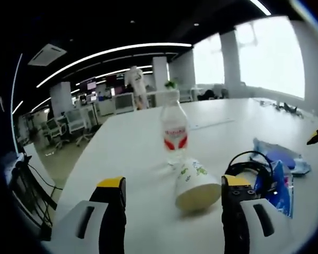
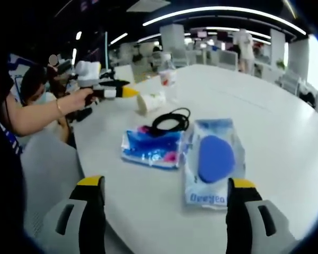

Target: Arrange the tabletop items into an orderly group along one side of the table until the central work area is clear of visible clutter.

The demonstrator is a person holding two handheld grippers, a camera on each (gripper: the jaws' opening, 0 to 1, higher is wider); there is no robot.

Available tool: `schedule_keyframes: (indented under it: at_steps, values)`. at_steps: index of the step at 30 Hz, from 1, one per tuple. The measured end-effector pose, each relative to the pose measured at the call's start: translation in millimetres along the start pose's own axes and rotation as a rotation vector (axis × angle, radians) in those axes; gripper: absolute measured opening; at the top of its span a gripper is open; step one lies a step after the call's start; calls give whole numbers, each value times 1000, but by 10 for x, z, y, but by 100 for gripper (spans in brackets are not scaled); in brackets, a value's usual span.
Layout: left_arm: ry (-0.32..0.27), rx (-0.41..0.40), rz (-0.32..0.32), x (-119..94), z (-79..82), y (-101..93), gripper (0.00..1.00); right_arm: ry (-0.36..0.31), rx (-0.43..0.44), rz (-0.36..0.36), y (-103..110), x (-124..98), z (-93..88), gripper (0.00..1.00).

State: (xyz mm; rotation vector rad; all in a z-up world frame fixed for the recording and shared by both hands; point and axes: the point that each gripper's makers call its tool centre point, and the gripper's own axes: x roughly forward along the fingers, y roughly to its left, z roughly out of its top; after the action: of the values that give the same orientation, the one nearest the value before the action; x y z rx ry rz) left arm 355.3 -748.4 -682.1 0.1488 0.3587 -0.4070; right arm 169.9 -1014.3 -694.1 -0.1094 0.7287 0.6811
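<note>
On the white table (image 1: 138,159) a paper cup (image 1: 196,186) lies on its side, just ahead of my open left gripper (image 1: 173,182) and nearer its right jaw. Behind the cup a clear bottle (image 1: 174,129) with a red label stands upright. A coiled black cable (image 1: 249,165) and blue packets (image 1: 282,182) lie to the right. My right gripper (image 2: 166,183) is open and holds nothing, near a blue wipes pack (image 2: 214,159) and a second blue packet (image 2: 151,148). Farther off are the cable (image 2: 169,120), the cup (image 2: 151,102), the bottle (image 2: 168,76) and the hand-held left gripper (image 2: 128,92).
The table's near edge (image 2: 95,174) curves past my right gripper, with broad bare tabletop (image 2: 286,121) to the right. A person's arm (image 2: 42,111) reaches in from the left. Office chairs (image 1: 69,124) and a standing person (image 1: 135,79) are far behind the table.
</note>
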Motion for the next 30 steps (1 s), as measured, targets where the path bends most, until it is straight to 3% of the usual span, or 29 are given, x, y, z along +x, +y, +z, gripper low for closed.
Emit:
schedule_keyframes:
  at_steps: [10, 22, 26, 30]
  values:
    - [53, 23, 7, 66, -144, 39, 61, 3, 4, 2, 5, 15, -11, 93]
    - [87, 72, -15, 119, -201, -51, 32, 3, 4, 3, -14, 21, -20, 92]
    - [68, 97, -37, 127, -170, -127, 28, -3, 3, 3, -15, 18, -7, 92]
    - [91, 118, -37, 141, -207, -166, 19, -30, -2, 14, 13, 18, 38, 92]
